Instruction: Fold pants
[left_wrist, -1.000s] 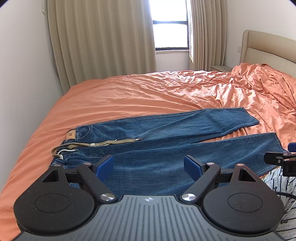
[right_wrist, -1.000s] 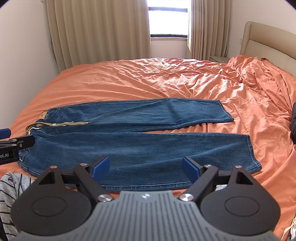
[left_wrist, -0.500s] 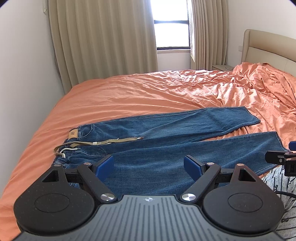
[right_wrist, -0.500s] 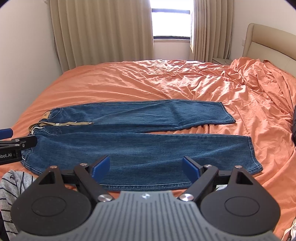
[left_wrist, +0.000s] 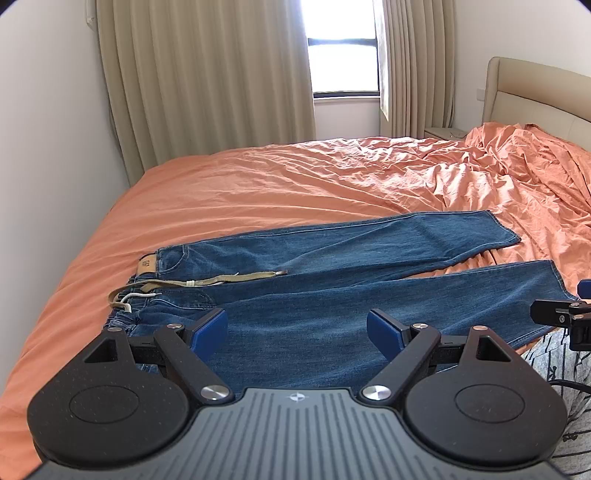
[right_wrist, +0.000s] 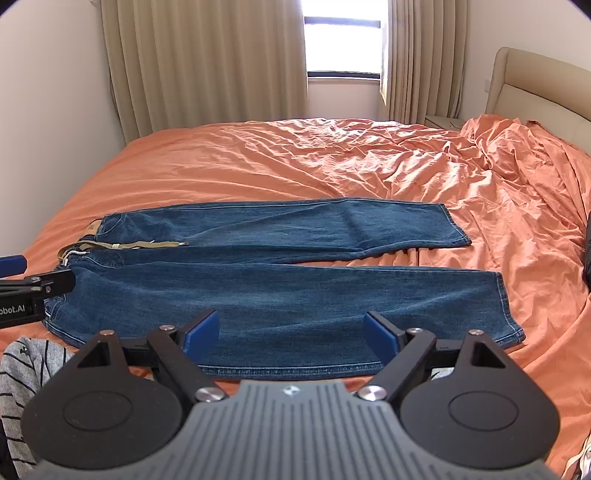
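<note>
Blue denim pants (left_wrist: 332, 295) lie flat on the orange bed sheet (left_wrist: 258, 184), legs spread apart, waistband with khaki belt (left_wrist: 207, 280) to the left. Left tongs (left_wrist: 297, 332) and right tongs (right_wrist: 291, 330) hover above the near leg, both spread wide, holding nothing.

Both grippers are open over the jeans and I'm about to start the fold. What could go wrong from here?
1. The loose belt trails from the waistband across the jeans; it may get trapped or bunched inside the fold.
2. The legs are splayed apart at the hems, so laying one over the other may leave them misaligned.
3. The orange bedspread is wrinkled and soft; the left gripper or right gripper may pinch it along with the denim.
</note>
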